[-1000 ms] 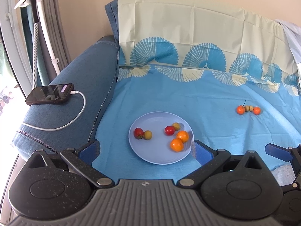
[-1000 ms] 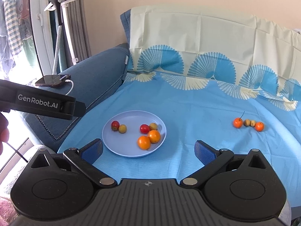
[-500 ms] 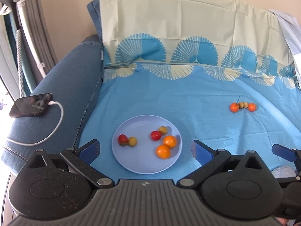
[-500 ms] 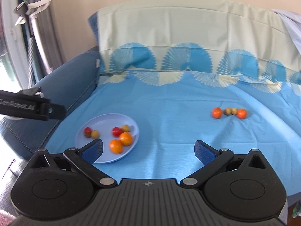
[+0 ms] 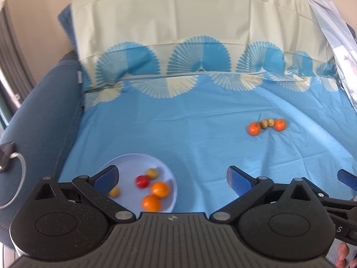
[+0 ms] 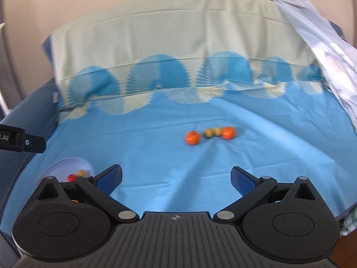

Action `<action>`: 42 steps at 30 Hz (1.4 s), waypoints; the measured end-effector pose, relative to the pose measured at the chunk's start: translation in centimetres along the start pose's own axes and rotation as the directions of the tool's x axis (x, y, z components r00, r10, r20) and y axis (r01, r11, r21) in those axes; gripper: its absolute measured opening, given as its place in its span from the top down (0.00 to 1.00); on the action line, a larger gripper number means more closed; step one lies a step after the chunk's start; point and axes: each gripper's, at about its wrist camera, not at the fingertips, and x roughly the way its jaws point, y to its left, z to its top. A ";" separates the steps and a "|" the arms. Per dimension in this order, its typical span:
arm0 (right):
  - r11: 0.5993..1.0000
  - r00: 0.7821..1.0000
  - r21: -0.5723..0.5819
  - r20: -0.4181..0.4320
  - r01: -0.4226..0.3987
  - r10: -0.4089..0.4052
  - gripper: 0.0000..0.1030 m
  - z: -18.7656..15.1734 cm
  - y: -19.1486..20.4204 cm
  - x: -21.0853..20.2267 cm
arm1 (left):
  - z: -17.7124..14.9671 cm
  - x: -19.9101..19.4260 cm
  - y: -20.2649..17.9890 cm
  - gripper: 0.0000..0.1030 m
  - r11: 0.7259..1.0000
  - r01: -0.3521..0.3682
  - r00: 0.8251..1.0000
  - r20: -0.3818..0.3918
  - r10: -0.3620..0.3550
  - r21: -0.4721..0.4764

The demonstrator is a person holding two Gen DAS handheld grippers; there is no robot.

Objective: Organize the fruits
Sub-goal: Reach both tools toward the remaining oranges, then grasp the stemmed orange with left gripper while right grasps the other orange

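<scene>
Gaping wide and holding nothing, the left tongs point(image 5: 171, 177) hang over the near edge of a pale blue plate point(image 5: 131, 160) on the blue sheet point(image 5: 189, 134); it carries two glossy oranges point(image 5: 159, 189), a small red fruit point(image 5: 142, 181) and two yellowish ones point(image 5: 152, 173). The right tongs point(image 6: 176, 177) are equally wide and empty above bare sheet. Farther back, well apart from the plate, four loose fruits point(image 6: 210, 134) lie touching in a row: an orange at each end, two small brownish ones between.
</scene>
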 end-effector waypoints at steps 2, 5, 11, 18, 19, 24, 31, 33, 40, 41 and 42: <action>0.999 1.000 0.020 -0.002 0.028 -0.028 0.01 0.1 -1.4 0.8 | 0.8 1.2 -1.4 0.00 1.000 0.015 1.000 -0.003 -0.015 0.016; 0.997 0.998 0.045 -0.001 0.069 -0.069 0.01 0.4 -3.5 2.4 | 2.1 3.2 -3.6 0.00 0.998 0.036 0.999 -0.005 -0.036 0.045; 0.985 0.987 0.075 0.006 0.158 -0.159 0.01 1.2 -7.4 6.8 | 5.1 9.0 -8.0 0.00 0.993 0.092 0.995 -0.041 -0.089 0.075; 0.974 0.978 0.090 -0.035 0.210 -0.207 0.01 1.9 -11.4 13.5 | 7.5 18.2 -13.2 0.00 0.980 0.166 0.978 -0.145 -0.149 0.112; 0.973 0.977 0.087 -0.042 0.214 -0.211 0.01 2.0 -11.8 14.6 | 7.7 19.6 -13.9 0.00 0.978 0.173 0.976 -0.157 -0.154 0.117; 0.977 0.977 0.053 -0.058 0.209 -0.206 0.01 2.6 -13.3 20.1 | 8.6 25.9 -17.1 0.00 0.968 0.211 0.961 -0.208 -0.180 0.136; 0.986 0.985 -0.087 -0.085 0.141 -0.149 0.01 3.3 -13.0 28.2 | 8.6 32.1 -19.4 0.00 0.966 0.200 0.948 -0.280 -0.150 0.161; 0.984 0.985 -0.122 -0.103 0.126 -0.139 0.01 3.1 -12.8 30.0 | 8.5 33.3 -19.4 0.00 0.968 0.200 0.941 -0.304 -0.147 0.152; 0.983 0.991 -0.142 -0.053 0.116 -0.125 0.02 2.7 -12.7 31.3 | 8.3 33.5 -18.8 0.09 0.970 0.205 0.944 -0.286 -0.163 0.127; 0.984 0.992 -0.141 -0.048 0.110 -0.117 0.07 2.6 -12.7 31.2 | 8.3 33.0 -18.7 0.28 0.969 0.210 0.949 -0.264 -0.172 0.126; 0.984 0.993 -0.142 -0.036 0.106 -0.112 0.26 2.6 -12.7 30.9 | 8.4 32.4 -18.8 0.58 0.965 0.221 0.953 -0.243 -0.182 0.141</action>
